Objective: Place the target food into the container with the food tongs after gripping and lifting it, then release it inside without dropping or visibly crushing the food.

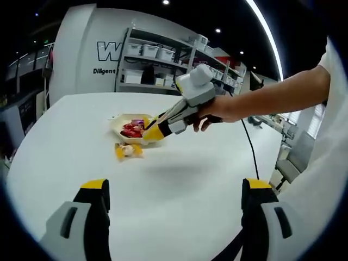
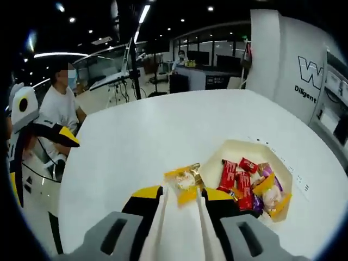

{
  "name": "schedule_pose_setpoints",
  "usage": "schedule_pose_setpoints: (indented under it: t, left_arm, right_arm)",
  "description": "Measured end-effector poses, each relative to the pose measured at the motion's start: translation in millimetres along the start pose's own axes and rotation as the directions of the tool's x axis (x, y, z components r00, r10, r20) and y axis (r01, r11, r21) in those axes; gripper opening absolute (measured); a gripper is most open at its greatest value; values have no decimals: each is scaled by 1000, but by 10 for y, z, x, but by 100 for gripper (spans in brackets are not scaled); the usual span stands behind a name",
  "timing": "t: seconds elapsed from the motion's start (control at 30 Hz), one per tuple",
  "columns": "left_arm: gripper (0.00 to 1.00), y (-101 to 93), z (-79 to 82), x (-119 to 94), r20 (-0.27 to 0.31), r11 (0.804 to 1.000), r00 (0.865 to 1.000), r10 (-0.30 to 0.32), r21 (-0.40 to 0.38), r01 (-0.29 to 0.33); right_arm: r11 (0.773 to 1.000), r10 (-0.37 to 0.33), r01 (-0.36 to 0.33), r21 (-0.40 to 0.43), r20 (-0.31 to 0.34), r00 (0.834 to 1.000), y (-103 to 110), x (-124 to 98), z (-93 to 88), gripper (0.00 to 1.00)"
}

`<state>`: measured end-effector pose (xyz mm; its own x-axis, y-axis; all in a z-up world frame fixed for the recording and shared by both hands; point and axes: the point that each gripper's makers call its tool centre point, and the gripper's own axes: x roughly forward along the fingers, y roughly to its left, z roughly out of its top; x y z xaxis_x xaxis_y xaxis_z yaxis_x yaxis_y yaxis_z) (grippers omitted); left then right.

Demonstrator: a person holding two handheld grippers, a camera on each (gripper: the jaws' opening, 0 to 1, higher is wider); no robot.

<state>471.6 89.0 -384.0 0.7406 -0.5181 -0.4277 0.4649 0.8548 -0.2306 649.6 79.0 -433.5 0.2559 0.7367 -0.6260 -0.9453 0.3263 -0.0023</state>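
Right gripper [image 2: 181,202] jaws sit nearest the lens, clamping a pair of pale food tongs [image 2: 179,228] whose 2 arms run forward between them; tong tips straddle a yellow-wrapped snack [image 2: 184,181] lying on the white table [image 2: 163,130] just beside the cream container [image 2: 247,149]. Can't tell if the tips are already touching the wrapper. Container already holds red, purple and yellow packets. Judgement: grip step in hand. Close slowly on the wrapper's middle, just enough to hold, lift straight, swing the short way over the container rim, let go low inside.

Left gripper [image 1: 175,204] is spread wide with nothing between the jaws, well back from the container. Left gripper view gives the side-on picture: right gripper angled down at the container's near edge, snack just in front of it. Right gripper view gives tip alignment and container contents
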Motion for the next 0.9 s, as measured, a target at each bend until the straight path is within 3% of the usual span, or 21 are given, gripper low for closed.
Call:
schedule_pose_setpoints:
  t: [0.6,0.9]
  left_arm:
    - [98,80,10,-34,2,1000,1000,19,-11,-19]
    - [97,106,3,-87,1,999,999,33,-17,-33]
  right_arm:
    - [998,25,-26,-49,-29,999,-9,276,-30,25]
    - [996,40,-43,-76,-36,999,137,384,2,25]
